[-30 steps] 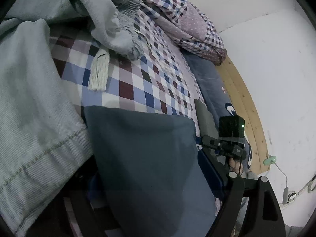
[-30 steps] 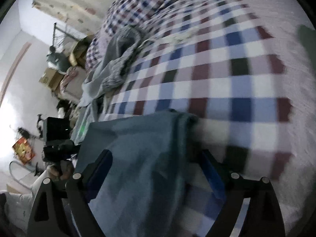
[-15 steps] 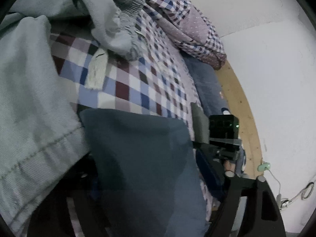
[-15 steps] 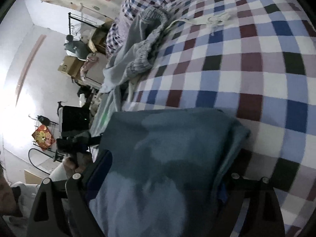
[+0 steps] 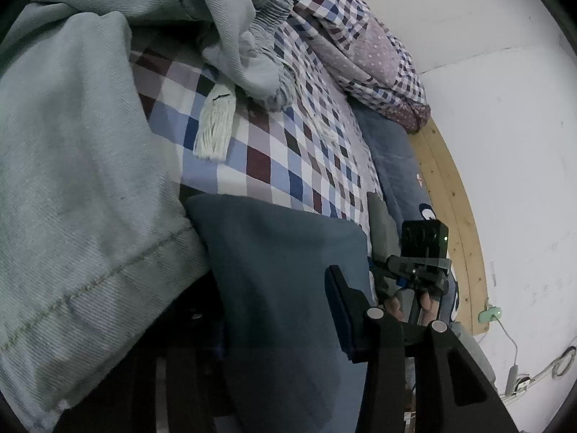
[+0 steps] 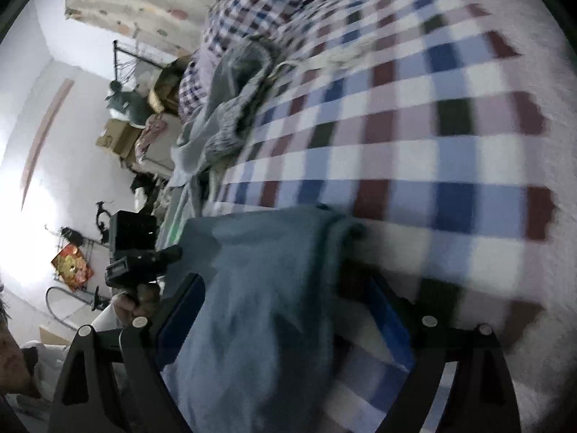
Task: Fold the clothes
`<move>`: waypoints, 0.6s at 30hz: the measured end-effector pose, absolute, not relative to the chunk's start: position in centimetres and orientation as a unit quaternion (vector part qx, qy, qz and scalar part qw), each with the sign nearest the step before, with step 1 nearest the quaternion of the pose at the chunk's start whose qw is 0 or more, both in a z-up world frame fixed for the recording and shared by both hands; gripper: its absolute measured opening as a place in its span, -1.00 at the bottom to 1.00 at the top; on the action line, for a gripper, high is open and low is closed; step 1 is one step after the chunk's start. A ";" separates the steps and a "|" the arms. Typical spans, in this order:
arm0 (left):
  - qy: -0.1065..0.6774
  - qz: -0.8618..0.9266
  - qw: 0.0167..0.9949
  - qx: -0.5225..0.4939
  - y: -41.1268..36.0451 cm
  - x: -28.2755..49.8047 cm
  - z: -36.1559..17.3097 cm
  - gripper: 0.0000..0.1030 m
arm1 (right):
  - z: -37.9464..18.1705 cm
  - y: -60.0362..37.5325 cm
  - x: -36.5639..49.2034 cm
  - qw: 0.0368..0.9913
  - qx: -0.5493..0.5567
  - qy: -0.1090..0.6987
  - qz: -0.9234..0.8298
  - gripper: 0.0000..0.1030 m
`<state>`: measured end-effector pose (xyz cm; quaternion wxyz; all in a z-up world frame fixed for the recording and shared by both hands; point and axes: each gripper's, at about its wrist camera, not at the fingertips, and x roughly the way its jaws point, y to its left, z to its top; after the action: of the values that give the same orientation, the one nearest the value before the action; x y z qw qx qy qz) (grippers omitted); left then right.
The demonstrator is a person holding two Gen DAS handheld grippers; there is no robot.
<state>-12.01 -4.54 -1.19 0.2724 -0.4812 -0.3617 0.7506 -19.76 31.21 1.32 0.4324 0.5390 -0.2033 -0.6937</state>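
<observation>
Left gripper (image 5: pixel 281 328) has narrowed, both grippers clamping one blue cloth (image 5: pixel 288 270); right gripper (image 6: pixel 285 321)

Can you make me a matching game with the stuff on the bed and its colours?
Things:
1. garment between the left claw fingers, the cloth
2. bedsheet
3. trousers
4. bed frame edge

Colours:
A. pale grey-green
B. wood yellow
C. dark blue-grey
D. red, blue and white checks

Pairs: 1-C, 2-D, 3-A, 4-B
</observation>
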 end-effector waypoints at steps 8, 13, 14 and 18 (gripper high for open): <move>-0.360 0.751 0.276 -0.480 -3.8 -12.7 -1.0 -0.13 | 1.9 27.7 -19.8 0.428 0.537 -0.157 -0.710 0.78; -0.337 0.771 0.268 -0.470 -3.3 -12.2 0.1 -0.73 | 2.4 27.7 -19.1 0.393 0.530 -0.124 -0.741 -0.58; -0.329 0.777 0.265 -0.466 -3.2 -12.0 0.4 -0.76 | 2.6 27.5 -18.7 0.387 0.527 -0.115 -0.747 -0.59; -0.297 0.802 0.253 -0.452 -2.7 -11.2 1.8 -0.80 | 4.8 26.2 -16.4 0.356 0.493 -0.069 -0.791 -0.66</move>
<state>-11.16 -2.74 1.82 0.2527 -0.4521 -0.2974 0.8021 -16.39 26.19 4.79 0.3557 0.4928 -0.0687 -0.7912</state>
